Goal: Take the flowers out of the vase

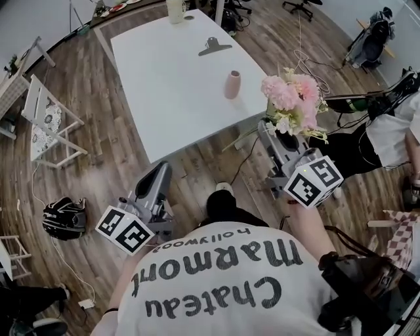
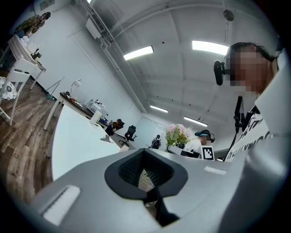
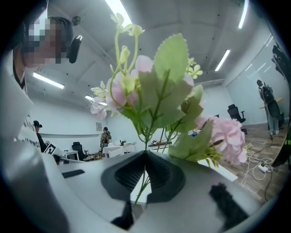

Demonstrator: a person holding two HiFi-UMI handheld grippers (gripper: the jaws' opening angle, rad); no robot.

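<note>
My right gripper is shut on the green stems of a bunch of pink and white flowers, held in the air off the right edge of the white table. In the right gripper view the stems run down between the closed jaws and the blooms and leaves fill the view above. The small pink vase stands upright near the table's right side, with nothing in it that I can see. My left gripper hangs low over the wood floor before the table's near edge; its jaws are shut on nothing.
A grey clip and a white container lie farther back on the table. A white folding chair stands at the left, a dark bag lies on the floor, and cables and another person are at the right.
</note>
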